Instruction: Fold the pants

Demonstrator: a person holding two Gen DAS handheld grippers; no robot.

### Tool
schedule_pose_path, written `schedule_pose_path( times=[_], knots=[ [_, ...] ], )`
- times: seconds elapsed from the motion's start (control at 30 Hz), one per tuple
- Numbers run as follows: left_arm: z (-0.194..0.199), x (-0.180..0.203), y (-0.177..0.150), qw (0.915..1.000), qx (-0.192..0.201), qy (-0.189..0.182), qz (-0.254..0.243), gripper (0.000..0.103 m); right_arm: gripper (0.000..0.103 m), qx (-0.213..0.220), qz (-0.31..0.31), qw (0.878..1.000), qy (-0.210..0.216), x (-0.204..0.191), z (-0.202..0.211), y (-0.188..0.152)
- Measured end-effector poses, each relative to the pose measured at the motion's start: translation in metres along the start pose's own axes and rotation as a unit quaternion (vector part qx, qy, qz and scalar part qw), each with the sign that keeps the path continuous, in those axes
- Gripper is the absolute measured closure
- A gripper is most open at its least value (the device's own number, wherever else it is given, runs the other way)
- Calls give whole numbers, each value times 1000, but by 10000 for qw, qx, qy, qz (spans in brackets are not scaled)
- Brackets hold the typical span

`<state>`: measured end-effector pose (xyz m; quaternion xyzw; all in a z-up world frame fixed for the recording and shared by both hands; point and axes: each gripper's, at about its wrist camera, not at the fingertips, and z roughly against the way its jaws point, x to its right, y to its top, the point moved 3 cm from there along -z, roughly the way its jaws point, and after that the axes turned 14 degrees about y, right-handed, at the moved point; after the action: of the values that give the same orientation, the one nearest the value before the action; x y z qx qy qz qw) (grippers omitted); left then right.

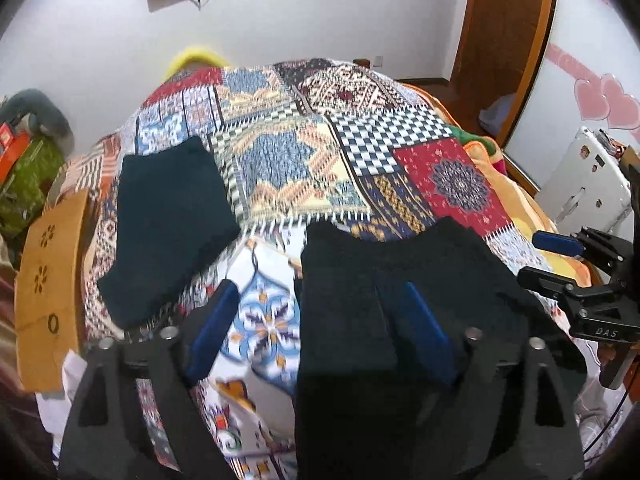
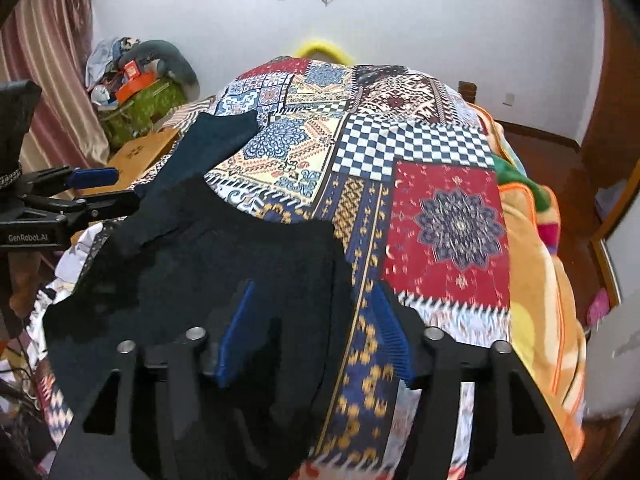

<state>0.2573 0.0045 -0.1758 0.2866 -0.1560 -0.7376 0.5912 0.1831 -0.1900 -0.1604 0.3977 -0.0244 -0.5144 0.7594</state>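
Blue-padded fingers (image 1: 212, 332) of the left gripper (image 1: 320, 332) stand wide apart over the near edge of the bed (image 1: 460, 184), jaws released. Between them shows patterned quilt on the left and the left edge of the black pants (image 1: 400, 280) on the right; the right finger lies over the dark cloth, and whether its pad touches it I cannot tell.

From the right wrist, the right gripper (image 2: 316, 336) is also released, its jaws parted. Its left finger hangs over the pants (image 2: 224, 264), its right finger over bare quilt, so the pants' right edge runs through the gap. No cloth is pinched.

Pants lie as a folded dark slab on the bed's near edge, toward the left side, flat on the quilt. A second folded dark garment (image 1: 168, 224) lies farther back by the left edge, apart from the pants in the left wrist view. Each gripper appears at the other view's side edge.
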Motion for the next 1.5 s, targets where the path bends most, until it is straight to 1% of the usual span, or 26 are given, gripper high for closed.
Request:
schedule_pose_path(
  times=[0.13, 0.2, 0.3, 0.33, 0.37, 0.4, 0.43, 0.47, 0.57, 0.63, 0.73, 0.8, 0.83, 0.9, 0.93, 0.97, 1.0, 1.03, 1.07, 1.1, 1.13, 1.17, 1.2, 1.27, 1.37, 1.5],
  knots=[
    [-6, 3, -26, 9993, -347, -80, -69, 15, 41, -140, -370, 9988, 298, -4, 3, -21],
    [-15, 3, -39, 9981, -593, -168, 11, 15, 41, -328, -585, 9965, 500, -4, -2, -31],
    [-31, 2, -54, 9927, -1024, -565, 291, 15, 40, -562, -599, 9952, 531, -6, -12, -42],
    [-35, 4, -56, 9906, -1133, -709, 297, 14, 38, -568, -581, 9953, 524, -5, -14, -45],
    [-39, 6, -58, 9877, -1254, -887, 274, 13, 30, -553, -590, 9954, 514, -3, -16, -47],
    [-43, 6, -58, 9860, -1322, -985, 261, 10, 28, -518, -632, 9952, 529, -1, -17, -48],
    [-46, 7, -57, 9864, -1307, -965, 247, 7, 28, -519, -702, 9943, 616, 2, -18, -49],
    [-47, 8, -56, 9862, -1326, -967, 210, 5, 28, -544, -784, 9928, 727, 4, -20, -49],
    [-50, 18, -51, 9867, -1318, -956, 33, 5, 28, -650, -1087, 9848, 1193, 12, -30, -50],
    [-52, 23, -48, 9868, -1307, -952, -28, 5, 26, -700, -1234, 9786, 1493, 16, -38, -49],
    [-56, 28, -40, 9864, -1278, -1031, -77, 6, 28, -720, -1125, 9785, 1570, 14, -44, -44],
    [-58, 32, -35, 9860, -1273, -1069, -104, 12, 35, -722, -1035, 9801, 1532, 11, -46, -41],
    [-59, 32, -33, 9860, -1282, -1065, -94, 16, 37, -732, -1015, 9804, 1522, 10, -48, -38],
    [-59, 33, -28, 9854, -1315, -1076, -51, 23, 46, -738, -1004, 9805, 1517, 10, -48, -36],
    [-59, 33, -26, 9851, -1339, -1080, -24, 28, 49, -746, -959, 9809, 1519, 10, -49, -35],
    [-58, 33, -25, 9852, -1339, -1067, -8, 35, 55, -744, -891, 9817, 1509, 9, -48, -33],
    [-57, 32, -24, 9849, -1351, -1083, 13, 37, 61, -721, -844, 9826, 1491, 8, -47, -32],
    [-56, 31, -24, 9851, -1338, -1077, 20, 41, 63, -701, -781, 9835, 1477, 7, -45, -31],
    [-54, 31, -23, 9861, -1297, -1033, 16, 48, 68, -697, -699, 9845, 1450, 5, -44, -30],
    [-51, 31, -23, 9876, -1243, -962, 1, 52, 73, -674, -613, 9859, 1405, 4, -42, -28],
    [-48, 31, -22, 9880, -1211, -957, -8, 56, 74, -656, -533, 9872, 1353, 3, -41, -27],
    [-46, 30, -22, 9891, -1160, -908, 16, 63, 77, -668, -424, 9882, 1312, 0, -40, -26],
    [-44, 30, -21, 9895, -1137, -893, 13, 64, 78, -683, -355, 9887, 1283, -1, -40, -24],
    [-39, 31, -20, 9910, -1051, -826, -23, 69, 80, -687, -181, 9900, 1216, -6, -38, -20],
    [-25, 33, -18, 9939, -826, -713, -155, 77, 81, -638, 28, 9915, 1133, -11, -33, -12],
    [-7, 21, -12, 9959, -580, -695, -65, 79, 82, -456, 230, 9927, 1094, -22, -23, 6]
  ],
)
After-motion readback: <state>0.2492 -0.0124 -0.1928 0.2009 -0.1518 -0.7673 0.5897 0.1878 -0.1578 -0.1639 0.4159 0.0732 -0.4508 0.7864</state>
